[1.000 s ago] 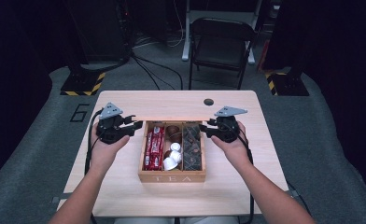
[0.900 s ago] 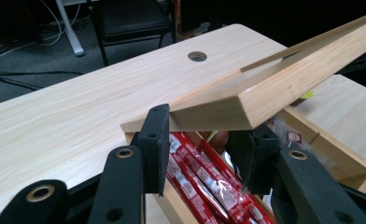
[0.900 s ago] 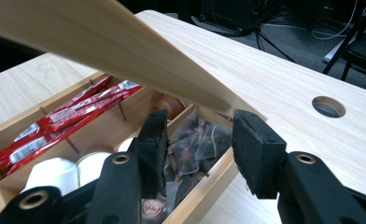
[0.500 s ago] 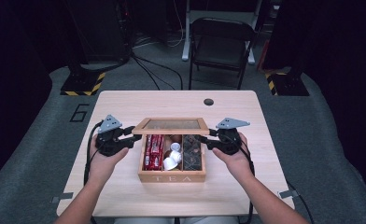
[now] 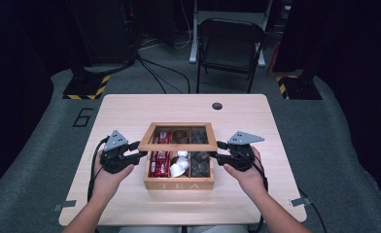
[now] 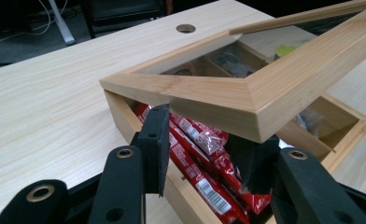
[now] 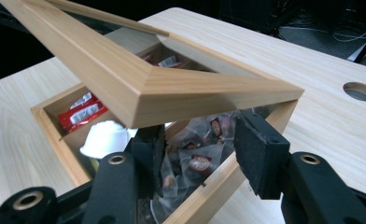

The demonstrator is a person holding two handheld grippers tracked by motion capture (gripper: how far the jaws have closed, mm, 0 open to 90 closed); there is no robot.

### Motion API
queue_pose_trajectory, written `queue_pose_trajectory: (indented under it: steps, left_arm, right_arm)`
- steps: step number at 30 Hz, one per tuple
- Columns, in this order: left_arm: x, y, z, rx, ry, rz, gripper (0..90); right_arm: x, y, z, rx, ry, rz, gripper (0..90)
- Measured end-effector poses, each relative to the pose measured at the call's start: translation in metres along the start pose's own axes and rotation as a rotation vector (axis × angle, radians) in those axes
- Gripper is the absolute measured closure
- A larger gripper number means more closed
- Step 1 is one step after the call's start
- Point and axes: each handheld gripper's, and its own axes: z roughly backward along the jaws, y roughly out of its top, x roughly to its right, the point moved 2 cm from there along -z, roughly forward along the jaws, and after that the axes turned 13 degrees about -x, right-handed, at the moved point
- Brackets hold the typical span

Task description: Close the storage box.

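Observation:
A wooden tea box [image 5: 179, 184] stands mid-table, and its glass-paned lid [image 5: 178, 146] hangs half lowered, hinged at the back. My left gripper [image 5: 140, 149] is at the lid's front left corner and my right gripper [image 5: 216, 150] at its front right corner. In the left gripper view the lid corner [image 6: 256, 116] lies over the open jaws of the left gripper [image 6: 202, 149], above red packets [image 6: 204, 140]. In the right gripper view the other lid corner [image 7: 172, 100] sits above the open right gripper [image 7: 202, 149]. White capsules [image 7: 104, 137] and clear sachets [image 7: 195, 161] lie below. Nothing is pinched between either pair of pads.
A round cable hole [image 5: 217, 106] is in the table's far side. A folding chair [image 5: 230, 43] stands behind the table, with striped stand bases on the floor to either side. Bare tabletop lies left and right of the box.
The lid has come down from a steeper angle. Both grippers have moved down and toward the person with its front corners.

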Motion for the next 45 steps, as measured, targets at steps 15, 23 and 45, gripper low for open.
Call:
queue_pose_trajectory:
  steps: [15,23,45]
  left_arm:
    - [0.008,-0.026,-0.010,-0.017,-0.027,0.012,60.6]
    - [0.015,-0.033,-0.009,-0.027,-0.034,-0.021,60.1]
    - [0.020,-0.056,-0.021,-0.069,-0.049,-0.027,56.6]
  right_arm:
    - [-0.015,-0.024,0.006,0.021,0.030,-0.007,53.2]
    - [-0.020,-0.034,0.006,0.023,0.022,-0.010,54.2]
    - [-0.028,-0.057,-0.002,-0.016,0.008,-0.001,51.2]
